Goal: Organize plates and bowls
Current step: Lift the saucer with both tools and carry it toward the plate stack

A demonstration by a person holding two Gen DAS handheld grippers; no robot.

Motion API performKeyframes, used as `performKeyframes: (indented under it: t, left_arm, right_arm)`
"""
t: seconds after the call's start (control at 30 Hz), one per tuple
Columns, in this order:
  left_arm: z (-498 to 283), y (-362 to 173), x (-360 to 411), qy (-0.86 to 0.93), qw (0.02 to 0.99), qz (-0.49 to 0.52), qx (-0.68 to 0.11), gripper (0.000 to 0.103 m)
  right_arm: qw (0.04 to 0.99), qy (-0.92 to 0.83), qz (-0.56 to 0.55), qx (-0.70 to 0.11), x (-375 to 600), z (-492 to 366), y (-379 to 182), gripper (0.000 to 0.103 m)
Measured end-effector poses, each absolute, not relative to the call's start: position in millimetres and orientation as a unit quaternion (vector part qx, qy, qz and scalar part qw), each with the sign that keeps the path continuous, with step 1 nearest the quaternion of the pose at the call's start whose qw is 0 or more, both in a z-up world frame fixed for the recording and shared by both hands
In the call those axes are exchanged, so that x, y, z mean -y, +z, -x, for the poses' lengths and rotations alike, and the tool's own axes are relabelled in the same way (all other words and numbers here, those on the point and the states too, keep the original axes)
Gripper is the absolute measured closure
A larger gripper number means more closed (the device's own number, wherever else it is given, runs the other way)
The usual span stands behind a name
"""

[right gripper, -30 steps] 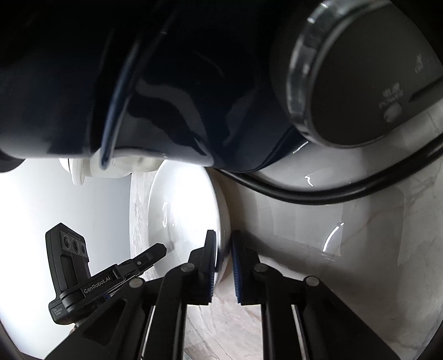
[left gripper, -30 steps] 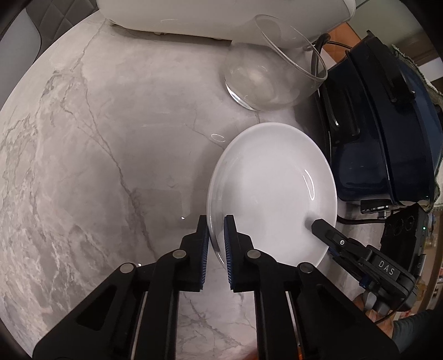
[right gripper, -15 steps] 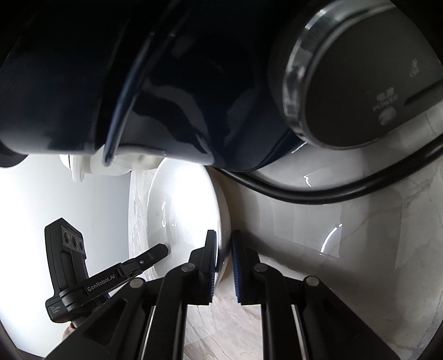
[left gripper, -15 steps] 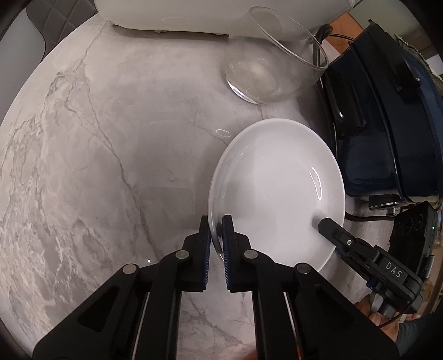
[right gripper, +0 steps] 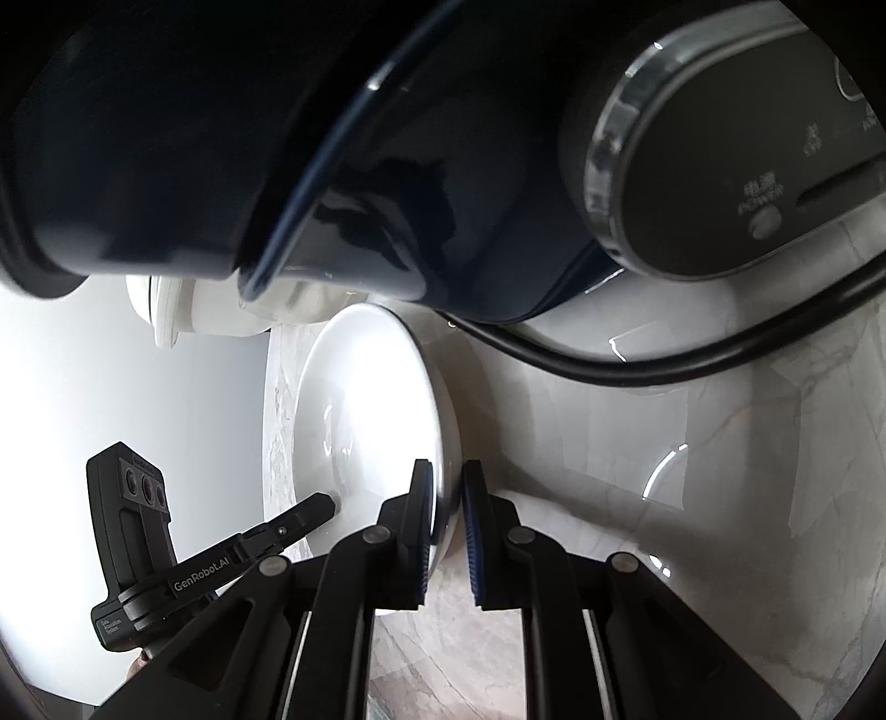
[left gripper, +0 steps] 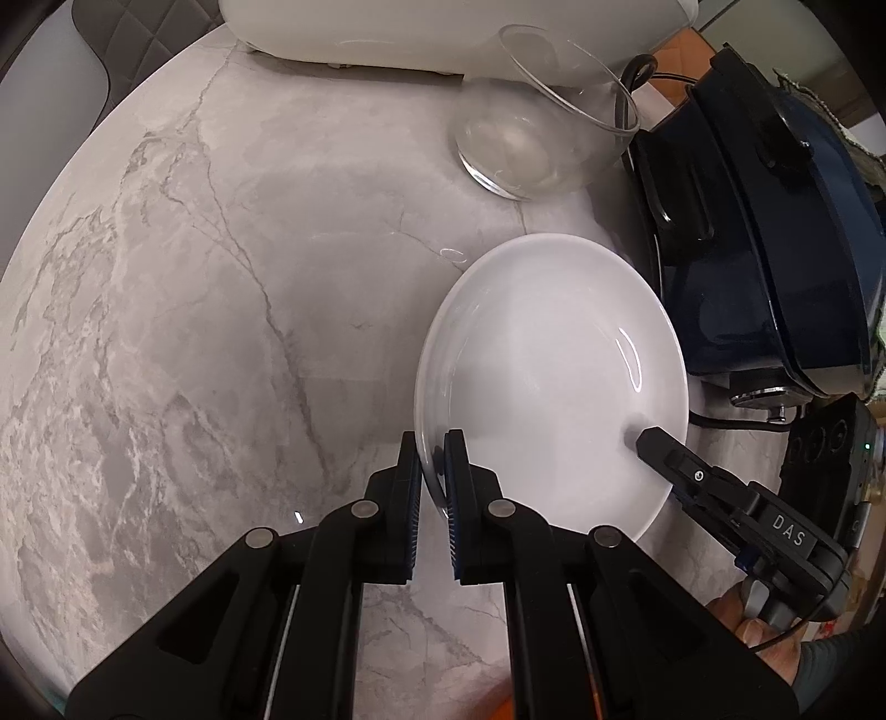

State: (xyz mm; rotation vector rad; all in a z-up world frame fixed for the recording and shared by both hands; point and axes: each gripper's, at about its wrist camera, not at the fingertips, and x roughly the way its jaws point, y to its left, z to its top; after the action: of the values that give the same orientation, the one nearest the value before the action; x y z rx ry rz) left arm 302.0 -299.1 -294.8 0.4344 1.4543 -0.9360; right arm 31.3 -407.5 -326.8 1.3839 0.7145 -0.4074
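Observation:
A white plate (left gripper: 554, 376) hangs tilted just above the marble counter (left gripper: 221, 332), held at two sides. My left gripper (left gripper: 434, 459) is shut on its near left rim. My right gripper (left gripper: 645, 440) comes in from the right in the left wrist view, one finger lying on the plate's inner face. In the right wrist view the plate (right gripper: 365, 421) stands almost edge-on, and my right gripper (right gripper: 446, 490) is shut on its rim. There my left gripper (right gripper: 324, 505) reaches the plate's far side from the lower left. A clear glass bowl (left gripper: 542, 127) sits behind the plate.
A dark blue cooking appliance (left gripper: 775, 221) stands close to the plate's right, looming overhead (right gripper: 387, 138) in the right wrist view with its round control dial (right gripper: 736, 155) and black cable (right gripper: 609, 371). A white appliance (left gripper: 443, 33) lines the back edge. A person's hand (left gripper: 758, 626) holds the right gripper.
My left jaws have narrowed slightly onto the plate's rim. The plate and both grippers have barely shifted otherwise.

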Motion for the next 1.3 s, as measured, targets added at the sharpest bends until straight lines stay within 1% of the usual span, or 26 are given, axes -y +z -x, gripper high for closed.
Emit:
performKeyframes:
  t: [0.23,0.6,0.93,1.3]
  left_arm:
    - [-295,-283,278,-0.397,0.637,-0.188,-0.633,0.096]
    - [-277,-250,230,-0.370,0.662,-0.180,-0.626,0.096]
    - [-251,-212,165,-0.336,0.691,-0.155,-0.620,0.096]
    - [-212,-173,75,-0.297,0.723,-0.121,-0.611,0.096]
  right_arm:
    - [0.697,-0.171,-0.616,-0.324,409,-32,-321,0.090]
    - [0.711,-0.134,-0.602,-0.337,399,-38,-303,0.090]
    - [0.726,-0.082,-0.581,-0.359,361,-45,-283,0.090]
    - [0.744,-0.014,-0.544,-0.388,310,-42,-255,0.090]
